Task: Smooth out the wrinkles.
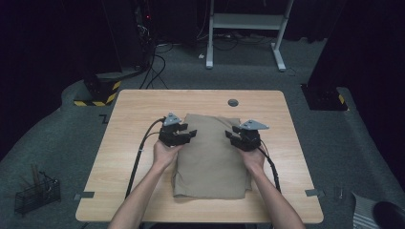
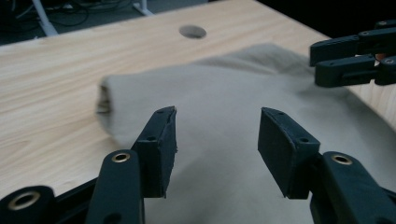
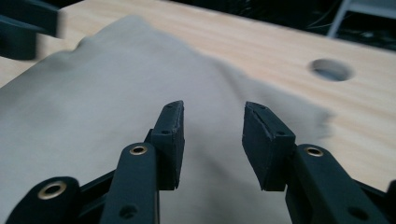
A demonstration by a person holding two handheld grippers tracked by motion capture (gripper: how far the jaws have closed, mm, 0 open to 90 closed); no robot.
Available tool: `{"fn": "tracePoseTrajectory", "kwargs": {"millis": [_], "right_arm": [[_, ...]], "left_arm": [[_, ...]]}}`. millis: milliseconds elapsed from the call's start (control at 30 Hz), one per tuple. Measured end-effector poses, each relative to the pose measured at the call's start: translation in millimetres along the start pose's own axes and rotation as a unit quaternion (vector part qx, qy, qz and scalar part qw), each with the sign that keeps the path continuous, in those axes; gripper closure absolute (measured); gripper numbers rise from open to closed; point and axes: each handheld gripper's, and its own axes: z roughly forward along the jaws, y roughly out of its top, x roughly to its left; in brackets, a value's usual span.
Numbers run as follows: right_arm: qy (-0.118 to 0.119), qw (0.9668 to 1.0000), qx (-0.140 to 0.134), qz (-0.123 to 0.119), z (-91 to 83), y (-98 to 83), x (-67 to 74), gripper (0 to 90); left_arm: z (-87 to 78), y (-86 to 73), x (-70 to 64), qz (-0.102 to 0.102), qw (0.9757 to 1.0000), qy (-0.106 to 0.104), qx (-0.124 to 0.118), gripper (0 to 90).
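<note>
A folded tan cloth (image 1: 210, 155) is laid flat on the wooden counter (image 1: 129, 157), near its middle, with the long side running from the near edge toward the far edge. A round hole (image 1: 233, 102) is seen in the counter just beyond the cloth's far end.

The left gripper (image 1: 184, 136) is held at the cloth's far left corner, the right gripper (image 1: 234, 138) at its far right corner; both are pointed inward toward each other, over the cloth's far edge. Each is carried by a hand (image 1: 165, 153) reaching in from the near side, with a cable (image 1: 138, 157) trailed from the left gripper across the counter.

In the left gripper view, the left gripper (image 2: 217, 135) is shown with its fingers (image 2: 161, 149) spread apart, nothing being pinched between them; the cloth (image 2: 224, 98) is seen lying below and beyond them, its folded edge blurred at the left. The other gripper (image 2: 355, 56) is visible at the upper right, over the cloth's far side.

In the right gripper view, the right gripper (image 3: 212, 137) is likewise shown with its fingers (image 3: 266, 144) spread, the gap between them empty, and the cloth (image 3: 93, 107) stretched beneath. The hole (image 3: 330, 69) is seen in the bare counter (image 3: 364, 112) to the right.

Whether the fingertips are touching the cloth's surface cannot be told.
</note>
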Motion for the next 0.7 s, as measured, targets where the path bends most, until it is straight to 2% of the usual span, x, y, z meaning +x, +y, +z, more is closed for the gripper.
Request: {"fn": "tracePoseTrajectory", "kwargs": {"millis": [67,133,200,267,300,400,467,567,633,700], "right_arm": [[0.0,0.9999,0.014,0.003,10.4,-5.5,1.7,59.1],[-0.01,0.9993,0.033,0.011,17.7,-11.8,-3.9,58.5],[-0.029,0.9984,0.044,0.019,18.6,-18.4,-14.8,58.0],[-0.047,0.997,0.056,0.027,16.2,-25.1,-27.1,58.0],[-0.058,0.9958,0.063,0.03,14.1,-27.7,-31.8,57.9],[-0.075,0.9944,0.067,0.033,4.8,-30.5,-39.5,56.9],[-0.077,0.9953,0.054,0.026,-3.1,-28.4,-36.8,56.4],[-0.062,0.9976,0.03,0.008,-14.3,-24.9,-23.1,56.0],[-0.049,0.9986,0.018,-0.003,-19.1,-24.5,-11.4,55.6],[-0.035,0.9992,0.013,-0.011,-20.2,-24.5,-0.9,55.3]], "left_arm": [[12.2,-5.0,-0.1,0.007,0.9997,0.015,0.019,46.7],[22.2,-11.9,5.3,0.007,0.9986,0.033,0.04,46.9],[25.9,-18.4,14.5,-0.023,0.9986,0.027,0.039,45.7],[25.1,-20.6,22.0,-0.038,0.9979,0.034,0.039,45.5],[23.8,-20.7,23.9,-0.047,0.9977,0.03,0.038,44.4],[13.4,-16.7,21.0,-0.031,0.9981,0.043,0.032,43.5],[3.5,-14.0,15.2,-0.029,0.9987,0.036,0.02,41.4],[-8.8,-13.6,-0.5,-0.012,0.9997,0.016,0.012,38.7],[-11.4,-16.3,-11.2,0.013,0.9997,0.015,0.017,38.1],[-10.1,-20.6,-17.6,0.026,0.9993,0.017,0.022,37.7]]}}
